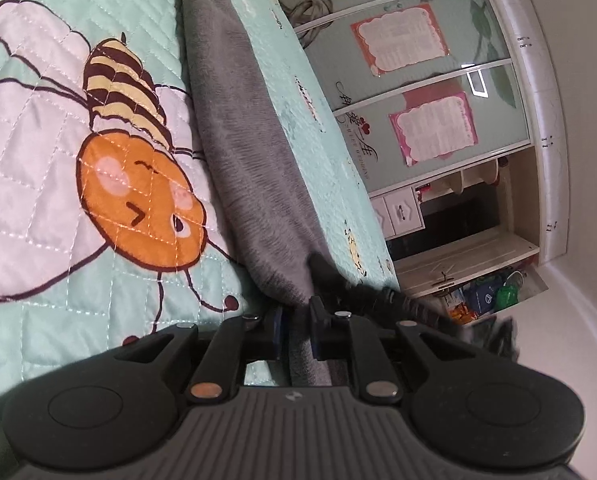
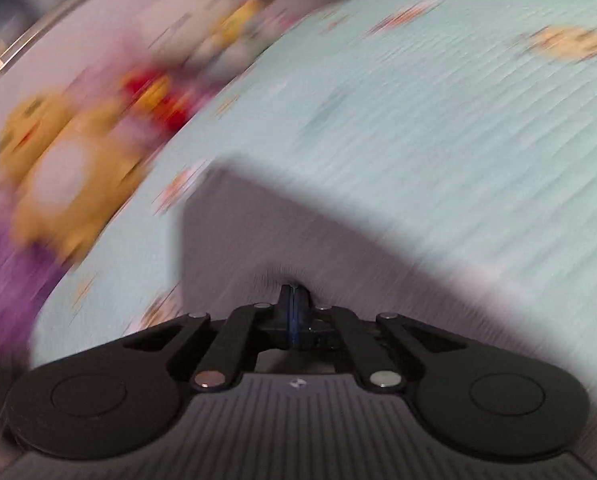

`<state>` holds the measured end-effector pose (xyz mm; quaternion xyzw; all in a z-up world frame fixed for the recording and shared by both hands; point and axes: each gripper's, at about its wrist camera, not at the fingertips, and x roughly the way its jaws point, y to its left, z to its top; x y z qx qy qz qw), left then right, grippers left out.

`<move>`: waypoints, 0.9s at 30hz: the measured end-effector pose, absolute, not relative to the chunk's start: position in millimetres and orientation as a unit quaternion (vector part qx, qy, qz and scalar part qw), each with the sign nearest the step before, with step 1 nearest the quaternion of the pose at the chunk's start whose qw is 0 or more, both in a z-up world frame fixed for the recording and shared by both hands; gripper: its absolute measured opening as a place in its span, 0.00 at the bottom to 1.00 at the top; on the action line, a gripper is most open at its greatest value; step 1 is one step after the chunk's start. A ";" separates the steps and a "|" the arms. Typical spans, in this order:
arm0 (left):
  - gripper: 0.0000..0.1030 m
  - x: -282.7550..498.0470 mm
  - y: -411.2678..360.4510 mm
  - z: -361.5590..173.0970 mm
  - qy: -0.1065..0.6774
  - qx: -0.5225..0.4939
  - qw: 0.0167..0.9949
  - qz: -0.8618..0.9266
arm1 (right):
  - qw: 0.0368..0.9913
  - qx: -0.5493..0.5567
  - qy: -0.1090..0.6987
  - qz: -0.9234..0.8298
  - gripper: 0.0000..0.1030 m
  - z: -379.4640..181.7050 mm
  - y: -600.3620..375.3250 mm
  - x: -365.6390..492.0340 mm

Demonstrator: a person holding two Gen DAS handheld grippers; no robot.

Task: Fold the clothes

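Writing is scarce and mostly too small to read: three papers with pink or blue borders hang on the pale green wardrobe doors, their print illegible, and dark script on the glass beside them cannot be made out.

The surface is a bed under a mint quilted cover printed with a large cartoon bee with an orange face and striped body. At the far right a white cabinet with drawers stands below the wardrobe. In the blurred right wrist view, yellow and red soft toys sit left of the bed.

The grey garment lies as a long, narrow folded strip along the bed's right edge. The left gripper has its fingers slightly spread with the near end of the cloth between them. The right gripper has its fingers pressed together, pinching the garment's edge.
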<state>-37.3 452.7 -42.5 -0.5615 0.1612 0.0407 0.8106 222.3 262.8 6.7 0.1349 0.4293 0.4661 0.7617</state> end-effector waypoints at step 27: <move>0.30 -58.3 442.5 -20.6 0.122 -0.499 0.847 0.136 | 0.704 0.029 0.430 0.565 0.09 11.5 401.1 238.4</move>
